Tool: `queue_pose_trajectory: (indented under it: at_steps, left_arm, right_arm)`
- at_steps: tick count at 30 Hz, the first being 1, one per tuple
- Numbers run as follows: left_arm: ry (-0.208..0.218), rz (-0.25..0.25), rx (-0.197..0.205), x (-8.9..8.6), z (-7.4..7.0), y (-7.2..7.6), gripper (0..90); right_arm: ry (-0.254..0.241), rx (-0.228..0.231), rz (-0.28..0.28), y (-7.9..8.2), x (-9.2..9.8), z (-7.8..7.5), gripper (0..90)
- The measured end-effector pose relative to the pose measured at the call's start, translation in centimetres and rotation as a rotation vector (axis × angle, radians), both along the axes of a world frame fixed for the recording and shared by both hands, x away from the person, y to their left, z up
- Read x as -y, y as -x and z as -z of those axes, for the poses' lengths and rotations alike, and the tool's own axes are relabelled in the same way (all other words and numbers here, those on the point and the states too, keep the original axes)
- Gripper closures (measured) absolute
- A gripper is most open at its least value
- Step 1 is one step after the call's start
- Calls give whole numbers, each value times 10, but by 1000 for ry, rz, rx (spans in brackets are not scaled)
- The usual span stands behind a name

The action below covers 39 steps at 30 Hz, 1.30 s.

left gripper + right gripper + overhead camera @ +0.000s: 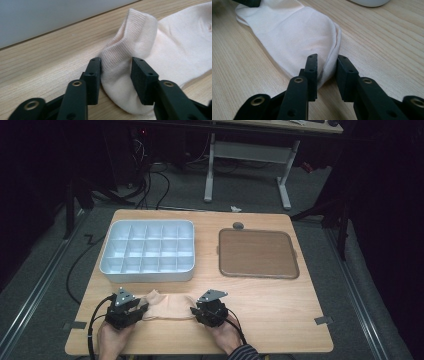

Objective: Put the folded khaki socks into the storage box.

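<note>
Wooden table (280, 305), light grain, carrying all items. Brown square tray (258, 253) at far right, flat and bare. White compartment box (148, 251) at far left, divided into a grid of small cells, each cell bare. Pale peach sock (167, 306) lying flat along the near edge, in front of the box, stretched sideways between the two tools; its knit is fine, with a ribbed cuff standing up in a fold in the left gripper view (140, 32) and a smooth rounded toe with a seam line in the right gripper view (312, 37). Left gripper (116, 72), held in the person's left hand (112, 340): jaws set around the cuff end, both pads touching the fabric, grasping the sock. Right gripper (327, 71), held in the right hand (226, 336): jaws pinching the toe edge of the sock, fabric bunched between the pads.
</note>
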<state>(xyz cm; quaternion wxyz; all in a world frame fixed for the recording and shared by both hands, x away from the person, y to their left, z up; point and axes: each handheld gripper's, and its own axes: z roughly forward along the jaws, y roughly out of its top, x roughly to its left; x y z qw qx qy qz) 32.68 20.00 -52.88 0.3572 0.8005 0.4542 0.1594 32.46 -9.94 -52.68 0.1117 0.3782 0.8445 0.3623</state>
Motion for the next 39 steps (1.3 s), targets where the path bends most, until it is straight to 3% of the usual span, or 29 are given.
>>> queue_pose_trajectory:
  at_steps: [13,19,28,39]
  left_arm:
    - [49,23,-35,-1,0,-1,786]
    - [73,21,-55,-4,0,-4,813]
    - [85,37,-80,-6,-2,-7,829]
    - [111,33,-75,-10,-3,-7,837]
  right_arm:
    - [17,22,1,4,-4,0,806]
    - [1,34,3,6,-3,2,833]
    - [16,57,-9,7,-4,2,862]
    - [-9,66,-10,9,-4,0,866]
